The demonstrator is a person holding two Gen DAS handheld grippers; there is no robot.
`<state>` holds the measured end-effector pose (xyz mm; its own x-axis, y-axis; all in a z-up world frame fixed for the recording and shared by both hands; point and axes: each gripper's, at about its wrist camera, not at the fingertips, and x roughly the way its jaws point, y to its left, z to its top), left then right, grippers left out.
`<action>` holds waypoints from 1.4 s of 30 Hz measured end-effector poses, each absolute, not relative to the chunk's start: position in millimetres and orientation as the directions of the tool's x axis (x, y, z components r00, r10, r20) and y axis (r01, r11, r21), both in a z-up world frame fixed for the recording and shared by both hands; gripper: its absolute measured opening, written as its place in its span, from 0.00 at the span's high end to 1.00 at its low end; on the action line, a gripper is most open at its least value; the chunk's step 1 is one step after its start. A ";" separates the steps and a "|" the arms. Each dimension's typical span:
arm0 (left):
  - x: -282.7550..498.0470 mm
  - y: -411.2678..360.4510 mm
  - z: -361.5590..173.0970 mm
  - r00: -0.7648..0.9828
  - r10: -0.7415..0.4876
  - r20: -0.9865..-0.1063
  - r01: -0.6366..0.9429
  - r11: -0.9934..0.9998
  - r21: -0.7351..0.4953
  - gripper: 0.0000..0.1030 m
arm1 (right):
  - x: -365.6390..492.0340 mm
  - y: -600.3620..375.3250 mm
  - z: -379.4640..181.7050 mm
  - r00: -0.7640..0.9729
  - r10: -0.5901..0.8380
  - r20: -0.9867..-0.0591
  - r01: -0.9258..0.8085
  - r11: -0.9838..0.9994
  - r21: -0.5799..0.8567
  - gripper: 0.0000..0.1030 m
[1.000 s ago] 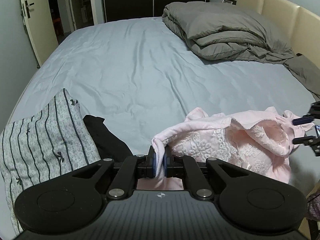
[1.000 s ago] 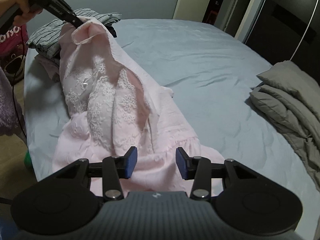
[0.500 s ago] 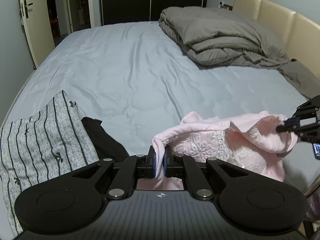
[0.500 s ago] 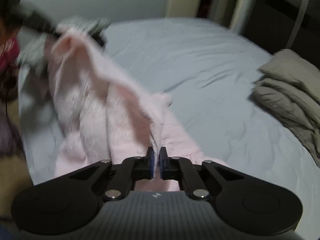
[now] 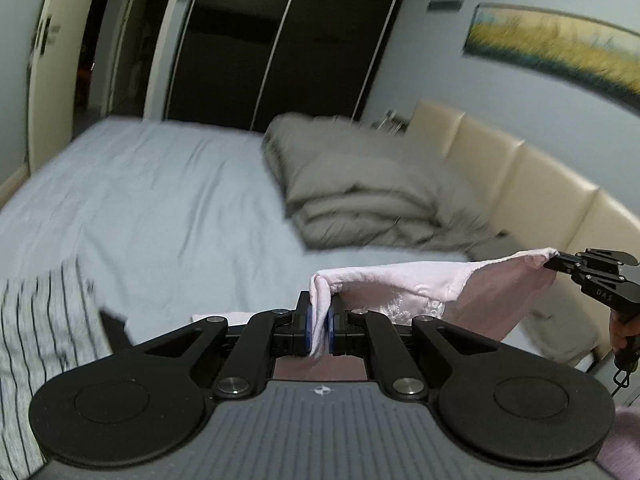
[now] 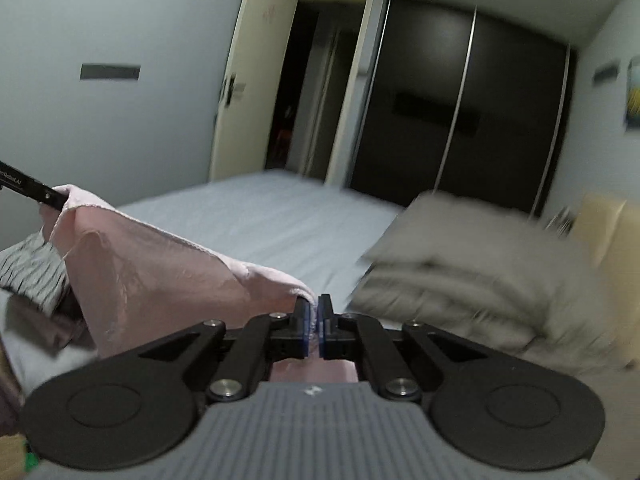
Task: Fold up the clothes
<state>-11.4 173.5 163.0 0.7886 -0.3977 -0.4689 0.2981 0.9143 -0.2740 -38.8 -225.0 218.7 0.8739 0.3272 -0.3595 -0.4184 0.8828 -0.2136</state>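
Note:
A pink lace-trimmed garment (image 5: 420, 280) hangs stretched in the air above the bed, held at two ends. My left gripper (image 5: 319, 330) is shut on one end of it. My right gripper (image 6: 316, 330) is shut on the other end, and the same pink garment (image 6: 140, 264) runs from it up to the left. In the left wrist view the right gripper (image 5: 554, 258) shows at the far right, pinching the cloth's edge. In the right wrist view the left gripper (image 6: 60, 200) shows at the far left, holding the cloth. The garment sags between them.
A grey-blue bed sheet (image 5: 160, 200) spreads below. A folded grey duvet (image 5: 360, 192) lies by the cream headboard (image 5: 540, 184). A striped folded garment (image 5: 36, 328) and a dark cloth (image 5: 114, 326) sit at the bed's left edge. Dark wardrobe doors (image 6: 460, 120) stand behind.
The right gripper shut on the pink garment's free end. Both grippers then rose and tilted up, lifting the garment off the bed and stretching it between them.

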 end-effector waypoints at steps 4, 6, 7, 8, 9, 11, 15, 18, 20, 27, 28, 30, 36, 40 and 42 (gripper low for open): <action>-40.7 157.5 234.7 0.842 -0.401 -0.361 0.350 0.915 -0.201 0.95 | -74.3 -229.7 286.4 0.938 0.285 -0.199 -0.332 0.902 -0.274 0.96; -56.1 151.0 267.5 0.859 -0.406 -0.311 0.373 0.914 -0.162 0.95 | -89.1 -231.2 316.8 0.958 0.257 -0.129 -0.284 0.912 -0.297 0.96; -63.6 148.1 282.5 0.866 -0.408 -0.289 0.383 0.913 -0.142 0.95 | -95.8 -232.3 330.6 0.965 0.244 -0.099 -0.263 0.916 -0.304 0.96; -71.7 145.2 298.5 0.872 -0.411 -0.266 0.392 0.912 -0.122 0.95 | -102.1 -233.8 343.5 0.970 0.232 -0.071 -0.243 0.920 -0.308 0.96; -78.7 143.2 312.7 0.875 -0.417 -0.247 0.403 0.909 -0.107 0.95 | -108.1 -235.6 355.7 0.975 0.220 -0.045 -0.223 0.923 -0.313 0.96; -88.3 141.1 333.2 0.868 -0.442 -0.227 0.433 0.897 -0.093 0.95 | -118.8 -240.0 377.5 0.980 0.197 0.005 -0.185 0.930 -0.318 0.96; -96.3 136.6 356.7 0.820 -0.513 -0.256 0.509 0.857 -0.087 0.95 | -128.2 -248.5 407.8 0.985 0.163 0.060 -0.138 0.945 -0.296 0.96; -90.8 135.2 342.6 0.781 -0.552 -0.294 0.542 0.832 -0.122 0.94 | -129.1 -249.6 417.3 0.985 0.158 0.072 -0.131 0.950 -0.283 0.96; -83.0 136.8 319.7 0.751 -0.574 -0.326 0.556 0.816 -0.156 0.94 | -127.7 -248.6 417.7 0.984 0.165 0.061 -0.142 0.950 -0.277 0.96; -64.8 155.9 244.7 0.689 -0.621 -0.375 0.554 0.784 -0.280 0.92 | -120.7 -228.8 397.1 0.979 0.201 -0.020 -0.197 0.928 -0.318 0.96; -63.2 159.1 237.8 0.685 -0.624 -0.376 0.553 0.782 -0.288 0.91 | -120.1 -227.3 394.0 0.978 0.204 -0.032 -0.203 0.926 -0.318 0.96; -62.7 164.9 228.7 0.681 -0.627 -0.377 0.556 0.779 -0.291 0.88 | -118.3 -225.2 388.7 0.977 0.208 -0.054 -0.214 0.923 -0.321 0.96; -60.4 158.1 210.2 0.678 -0.632 -0.376 0.579 0.774 -0.257 0.76 | -118.6 -221.8 378.2 0.972 0.218 -0.086 -0.234 0.919 -0.317 0.96; -60.3 143.4 199.7 0.674 -0.633 -0.380 0.609 0.768 -0.200 0.64 | -115.1 -215.4 378.3 0.970 0.221 -0.103 -0.243 0.909 -0.338 0.96; -60.2 136.1 194.4 0.672 -0.634 -0.383 0.623 0.763 -0.171 0.40 | -109.6 -211.7 381.5 0.969 0.219 -0.111 -0.244 0.906 -0.346 0.96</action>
